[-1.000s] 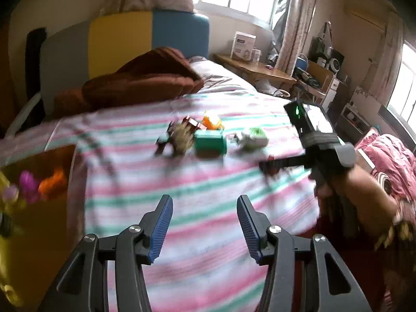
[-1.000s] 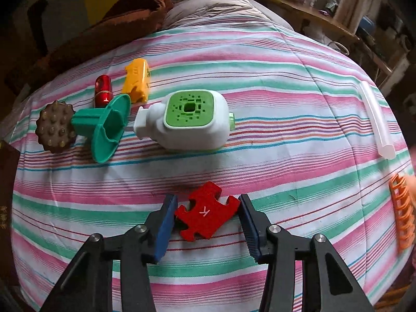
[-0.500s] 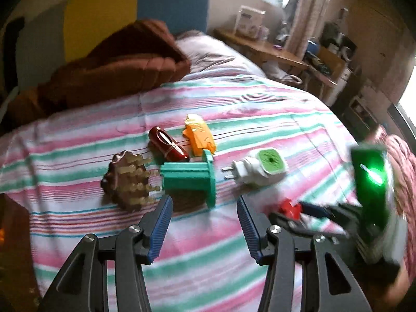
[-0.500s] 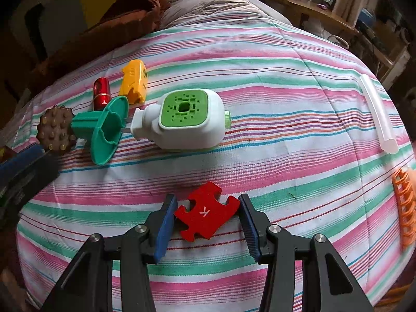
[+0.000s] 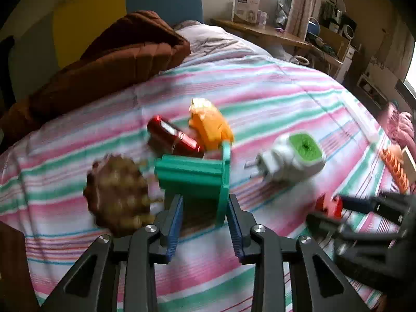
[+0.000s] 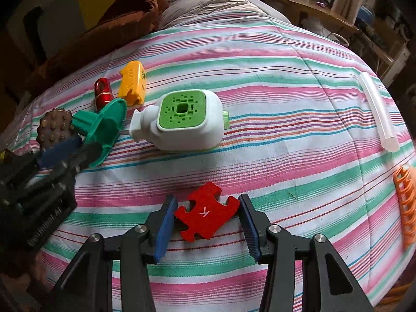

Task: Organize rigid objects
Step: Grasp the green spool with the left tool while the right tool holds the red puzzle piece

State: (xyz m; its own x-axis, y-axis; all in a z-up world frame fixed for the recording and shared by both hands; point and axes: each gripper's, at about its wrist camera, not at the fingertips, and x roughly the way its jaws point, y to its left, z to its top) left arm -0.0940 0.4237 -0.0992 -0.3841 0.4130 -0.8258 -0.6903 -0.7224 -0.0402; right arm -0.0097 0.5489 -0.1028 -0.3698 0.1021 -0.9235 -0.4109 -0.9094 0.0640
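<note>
listing by view, left wrist first. left gripper [image 5: 205, 208]: low over the striped bedspread [image 5: 273, 96], jaws closing, the round flange of the green flanged piece [image 5: 197, 174] between the blue pads; picture blurred, so contact of pads with flange cannot be told. brown knobbed disc [image 5: 117, 189]: just left of the green piece. red cylinder [image 5: 173, 137] and orange block [image 5: 210, 124]: side by side, just behind the green piece. white plug-in unit with green face [image 5: 291, 156]: to the right, prongs toward the green piece. brown quilt [image 5: 109, 57]: heaped at the far end of the bed. right gripper [image 5: 335, 208]: lower right, blurred, something red at its tips.

right wrist view. right gripper [image 6: 206, 214]: clamped on the red puzzle piece [image 6: 206, 212], pads pressing its two sides, the piece lying at the bedspread [image 6: 286, 78]. white plug-in unit [image 6: 182, 119]: beyond it, centre. green flanged piece [image 6: 106, 124], brown disc [image 6: 54, 128], red cylinder [image 6: 102, 93], orange block [image 6: 132, 82]: clustered at left, the left gripper [image 6: 78, 150] reaching the green piece. translucent tube [image 6: 378, 111] and orange comb-like item [image 6: 405, 208]: right edge, well apart from the cluster.
</note>
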